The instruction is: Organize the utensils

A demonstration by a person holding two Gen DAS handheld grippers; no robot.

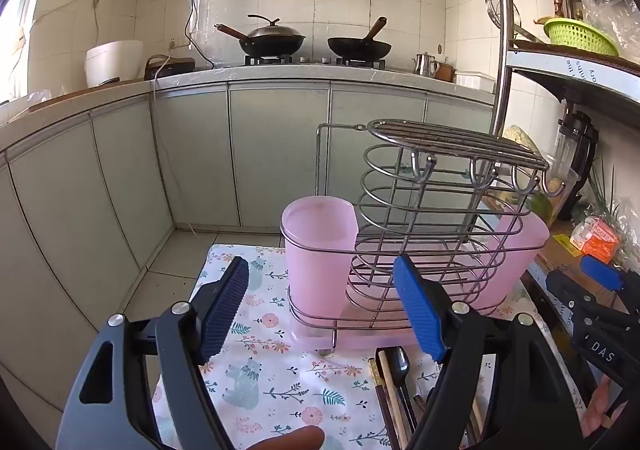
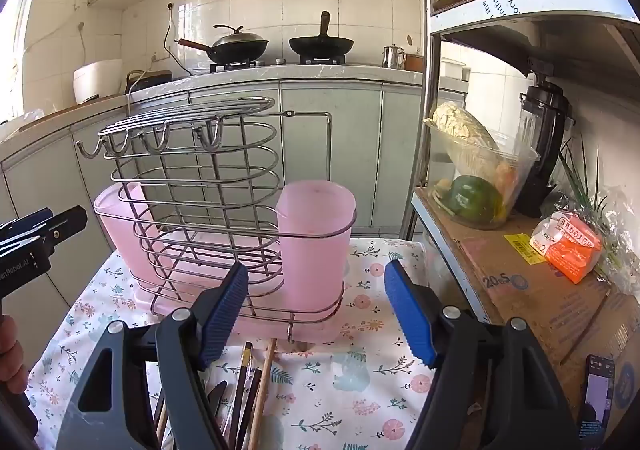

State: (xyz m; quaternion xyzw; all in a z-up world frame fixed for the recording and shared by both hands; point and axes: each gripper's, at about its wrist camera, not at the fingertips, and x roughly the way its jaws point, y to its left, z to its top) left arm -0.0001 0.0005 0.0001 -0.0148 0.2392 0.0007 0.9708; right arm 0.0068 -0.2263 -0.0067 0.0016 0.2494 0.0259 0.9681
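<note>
A wire utensil rack point(image 1: 424, 210) with two pink plastic cups point(image 1: 320, 250) stands on a floral cloth point(image 1: 272, 382); it also shows in the right wrist view point(image 2: 200, 190). Chopsticks and a black spoon point(image 1: 396, 394) lie on the cloth in front of the rack, between the two grippers; they also show in the right wrist view point(image 2: 252, 394). My left gripper point(image 1: 324, 310) is open and empty, just left of the utensils. My right gripper point(image 2: 316, 310) is open and empty, just right of them, and its tip shows in the left wrist view point(image 1: 596, 278).
A metal shelf unit point(image 2: 520, 282) stands right of the cloth with a vegetable container point(image 2: 476, 178), a blender point(image 2: 544, 146) and an orange box point(image 2: 568, 246). The kitchen counter point(image 1: 280, 74) with two woks lies beyond. The tiled floor point(image 1: 160, 282) drops away left of the cloth.
</note>
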